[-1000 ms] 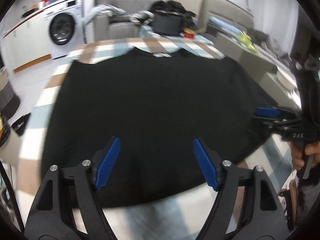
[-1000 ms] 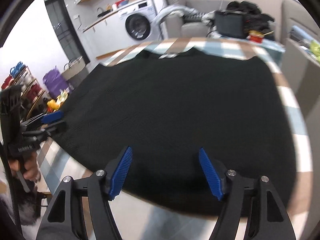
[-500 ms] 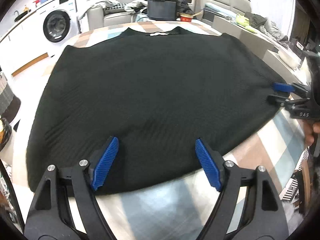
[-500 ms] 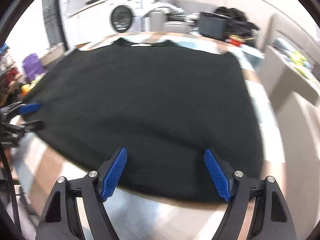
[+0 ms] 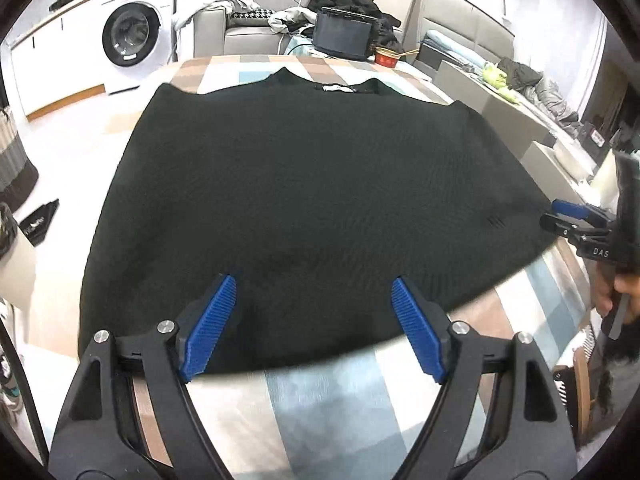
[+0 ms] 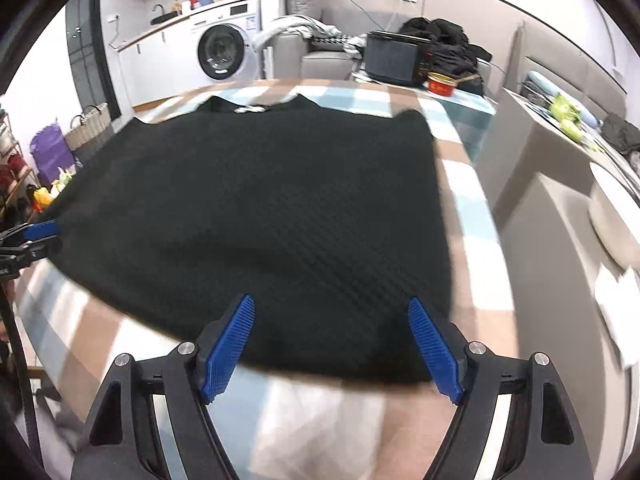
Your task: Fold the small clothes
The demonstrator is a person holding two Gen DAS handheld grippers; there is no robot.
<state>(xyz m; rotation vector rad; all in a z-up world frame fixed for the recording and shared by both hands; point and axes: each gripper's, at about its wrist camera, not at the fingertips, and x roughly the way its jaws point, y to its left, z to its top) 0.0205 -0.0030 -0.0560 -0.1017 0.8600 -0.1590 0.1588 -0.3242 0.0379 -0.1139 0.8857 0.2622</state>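
1. so, black garment [image 5: 312, 200] lies spread flat on the checked tablecloth [image 5: 320, 408], collar on its far side, hem on the near side.
2. left gripper [image 5: 314, 330] spread wide, holding nothing, poised over the garment's near hem by its left corner.
3. right gripper [image 6: 332, 346] also spread, empty, over the hem by the garment's right corner.
4. step looks like pre-grasp, no fold made yet.
5. next move probably needs both to drop and pinch the hem, then carry it toward the collar.

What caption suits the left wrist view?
Open left gripper poised at the hem of a black garment lying flat on a checked tablecloth.
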